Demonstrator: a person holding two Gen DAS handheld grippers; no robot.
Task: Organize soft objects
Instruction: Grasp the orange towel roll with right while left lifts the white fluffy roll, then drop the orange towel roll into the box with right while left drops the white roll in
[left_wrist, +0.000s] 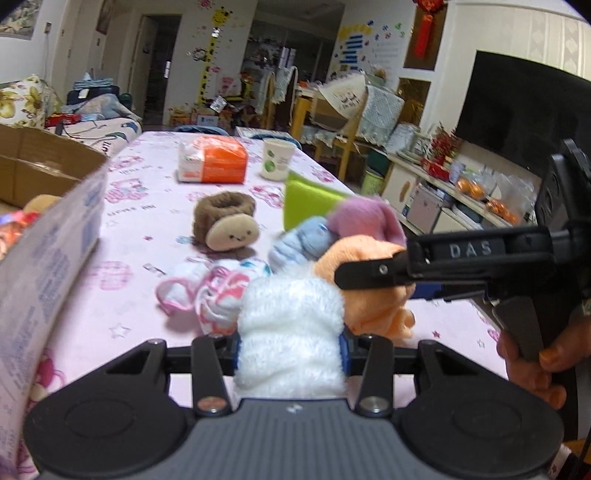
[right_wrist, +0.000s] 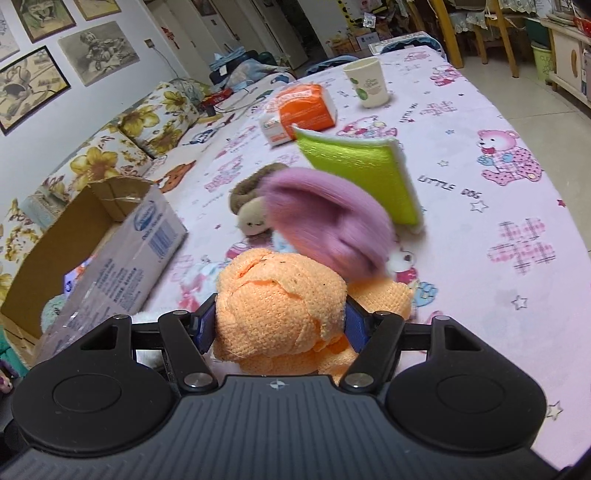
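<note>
Left edge of the tabletop: open cardboard box (right_wrist: 110, 236), flaps up; inside, partly visible, a teal fuzzy item (right_wrist: 51, 314) and something with a blue print, rest hidden. The box sits just beside the soft pile, so it is probably the drop target. Left gripper (left_wrist: 290, 350) is clamped narrow on a white fluffy cloth (left_wrist: 291, 325), which fills the gap between the jaws and bulges above them. Beyond it on the pink tablecloth (right_wrist: 498, 332) lie a pink-and-white patterned baby garment (left_wrist: 207, 291), a brown plush toy with a face (left_wrist: 227, 223), a light blue knit piece (left_wrist: 299, 242) and a mauve cloth (right_wrist: 325, 218), which is motion-blurred, so whether it rests or dangles cannot be told. A green sponge pad (right_wrist: 362, 170) stands on edge behind the pile. Right gripper (right_wrist: 280, 321) is closed on a bunched orange waffle-weave cloth (right_wrist: 277, 295); the wad is squeezed between the blue pads with loose folds hanging below. Judgement: everything is light, limp and compressible, with no breakage risk; slip risk comes from trailing ends snagging neighbours. Pinching at the thickest bunch, as both tongs do now, looks right. Far end: an orange-and-white wrapped pack (right_wrist: 303, 109) and a paper cup (right_wrist: 367, 83), neither soft goods.
</note>
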